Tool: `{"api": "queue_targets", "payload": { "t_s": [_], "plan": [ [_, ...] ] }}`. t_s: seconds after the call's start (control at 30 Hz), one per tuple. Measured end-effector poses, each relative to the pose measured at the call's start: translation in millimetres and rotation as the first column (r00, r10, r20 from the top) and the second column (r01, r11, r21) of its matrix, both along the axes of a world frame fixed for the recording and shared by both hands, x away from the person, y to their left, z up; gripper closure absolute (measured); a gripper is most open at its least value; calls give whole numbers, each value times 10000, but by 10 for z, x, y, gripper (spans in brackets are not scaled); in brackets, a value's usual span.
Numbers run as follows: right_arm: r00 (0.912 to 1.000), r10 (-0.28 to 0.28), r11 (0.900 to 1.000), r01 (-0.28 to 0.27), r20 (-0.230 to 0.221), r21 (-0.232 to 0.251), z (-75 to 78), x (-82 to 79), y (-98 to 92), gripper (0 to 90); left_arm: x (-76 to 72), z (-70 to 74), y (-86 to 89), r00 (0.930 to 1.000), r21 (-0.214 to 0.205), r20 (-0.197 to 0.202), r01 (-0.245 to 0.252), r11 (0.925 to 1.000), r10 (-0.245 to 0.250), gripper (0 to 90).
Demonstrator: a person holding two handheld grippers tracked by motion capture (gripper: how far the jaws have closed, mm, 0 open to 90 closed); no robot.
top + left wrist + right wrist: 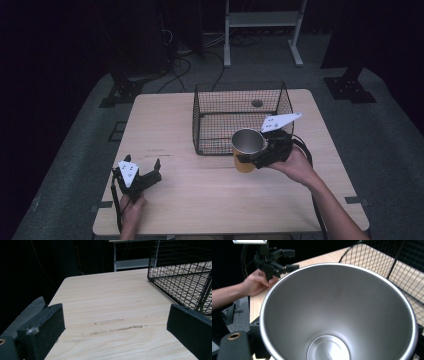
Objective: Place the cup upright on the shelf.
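A: What is the right gripper (257,152) doing at this moment?

B: It is gripping the cup (247,150), a yellow one with a steel inside. The jaws are closing on the cup's body from the side, and the cup is standing upright, mouth up, just in front of the near wall of the wire basket (240,117), close to the near right corner of it. In the right gripper view the steel inside of the cup (337,312) is looking empty.

A: Is the cup resting on the table (200,190) or is it hanging above?

B: That I cannot tell surely; its bottom is near the wood, toward the right half of the table.

A: And which way is the basket lying from the cup?

B: Straight behind it, toward the far edge of the table. The long axis of the cup is vertical, so I am judging the coming move is calling for a lift above the basket's rim and then a short carry toward the far edge.

A: What about the left gripper (145,175)?

B: It is resting near the near left corner of the table, its jaws standing wide apart with nothing between them, well apart from the cup. The right hand (295,162) is much nearer.
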State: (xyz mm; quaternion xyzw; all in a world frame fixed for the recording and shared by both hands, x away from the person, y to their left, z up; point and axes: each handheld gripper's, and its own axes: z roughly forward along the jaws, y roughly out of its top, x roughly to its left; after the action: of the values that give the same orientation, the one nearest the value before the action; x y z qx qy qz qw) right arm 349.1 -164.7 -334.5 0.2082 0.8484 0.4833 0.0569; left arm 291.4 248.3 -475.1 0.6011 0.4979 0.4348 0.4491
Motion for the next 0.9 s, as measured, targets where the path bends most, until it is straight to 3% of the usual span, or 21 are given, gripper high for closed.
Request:
{"api": "queue_targets", "payload": {
  "t_s": [0.27,0.4,0.63,0.9],
  "plan": [
    [9999,-17,10000,17,160,16,258,216,68,129,3,3,14,10000,-76,-60,-77,9999,76,8],
    [9999,-80,9999,80,78,-70,311,321,84,129,4,3,12,10000,-54,-55,-52,10000,52,8],
    [9990,-344,9992,339,-274,-193,372,661,119,129,6,2,13,10000,-54,-73,-64,10000,63,8],
    [9981,-529,9982,520,-304,-300,444,900,212,129,7,2,11,9999,-41,-81,-67,10000,67,8]
  ]
}}
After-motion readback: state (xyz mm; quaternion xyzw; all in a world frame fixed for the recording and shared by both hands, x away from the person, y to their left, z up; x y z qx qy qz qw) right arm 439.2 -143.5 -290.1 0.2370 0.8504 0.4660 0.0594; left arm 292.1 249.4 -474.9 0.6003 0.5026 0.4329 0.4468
